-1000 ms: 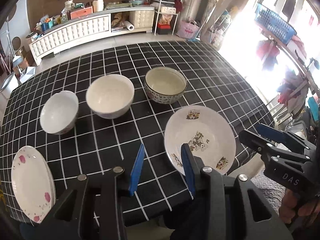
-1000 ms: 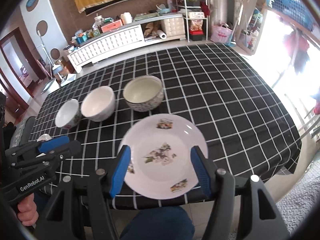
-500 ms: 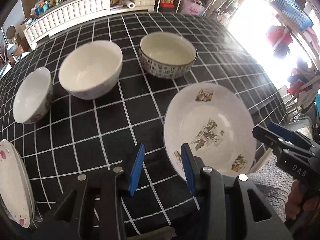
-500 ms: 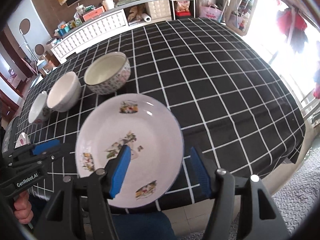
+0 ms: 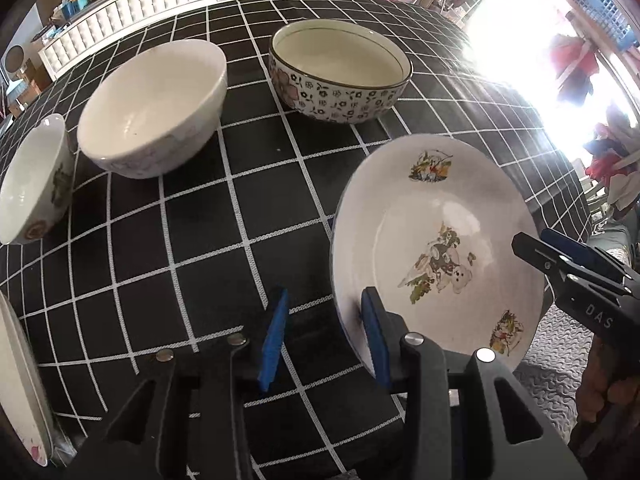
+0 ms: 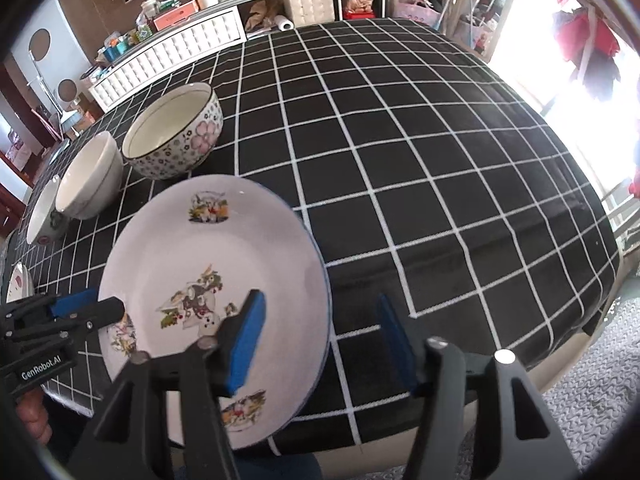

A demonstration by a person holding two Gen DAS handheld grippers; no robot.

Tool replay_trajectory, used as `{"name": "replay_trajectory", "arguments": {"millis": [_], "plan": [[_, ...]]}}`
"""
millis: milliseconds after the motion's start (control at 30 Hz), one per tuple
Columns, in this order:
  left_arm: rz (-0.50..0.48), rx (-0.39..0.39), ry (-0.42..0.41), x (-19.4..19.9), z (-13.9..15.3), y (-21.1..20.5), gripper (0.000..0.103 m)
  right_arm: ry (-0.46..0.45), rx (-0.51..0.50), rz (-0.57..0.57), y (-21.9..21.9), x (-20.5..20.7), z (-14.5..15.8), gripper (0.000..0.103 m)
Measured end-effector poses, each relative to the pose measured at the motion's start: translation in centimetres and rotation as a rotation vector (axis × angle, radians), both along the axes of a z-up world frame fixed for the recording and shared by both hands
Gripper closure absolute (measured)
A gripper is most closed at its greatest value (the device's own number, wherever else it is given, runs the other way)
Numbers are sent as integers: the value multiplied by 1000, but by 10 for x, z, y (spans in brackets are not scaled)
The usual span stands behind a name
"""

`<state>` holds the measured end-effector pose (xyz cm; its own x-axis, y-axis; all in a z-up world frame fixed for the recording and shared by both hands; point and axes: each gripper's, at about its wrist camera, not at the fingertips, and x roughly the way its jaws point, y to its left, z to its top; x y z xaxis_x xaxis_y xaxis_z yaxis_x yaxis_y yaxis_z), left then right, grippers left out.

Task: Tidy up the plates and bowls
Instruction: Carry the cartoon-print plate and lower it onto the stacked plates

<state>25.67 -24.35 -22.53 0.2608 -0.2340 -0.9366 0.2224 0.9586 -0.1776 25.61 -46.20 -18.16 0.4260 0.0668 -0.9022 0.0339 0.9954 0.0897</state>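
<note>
A white plate with cartoon prints (image 5: 440, 248) lies at the near edge of the black checked table (image 5: 200, 240); it also shows in the right wrist view (image 6: 208, 280). My left gripper (image 5: 324, 332) is open, its right finger at the plate's left rim. My right gripper (image 6: 320, 336) is open, its left finger over the plate, its right finger beyond the rim. A flowered bowl (image 5: 340, 72), a white bowl (image 5: 152, 108) and a small bowl (image 5: 32, 184) stand in a row behind. A pink-flowered plate (image 5: 20, 384) lies at the far left.
The table edge runs just under both grippers, with grey floor mat (image 6: 580, 420) below on the right. A white cabinet (image 6: 172, 48) with clutter stands beyond the table. Bright window light comes from the right.
Both grippers moved forward and down toward the cartoon plate. The left gripper's right finger came up to the plate's left rim; the right gripper shifted right, so its left finger is over the plate.
</note>
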Motion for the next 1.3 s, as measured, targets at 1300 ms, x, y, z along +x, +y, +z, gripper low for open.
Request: {"name": "replay_trajectory", "arguments": {"millis": [1300], "plan": [[36,-2,-86,-32,45,57,89,-54,52,59,69,-17,38,85]]}}
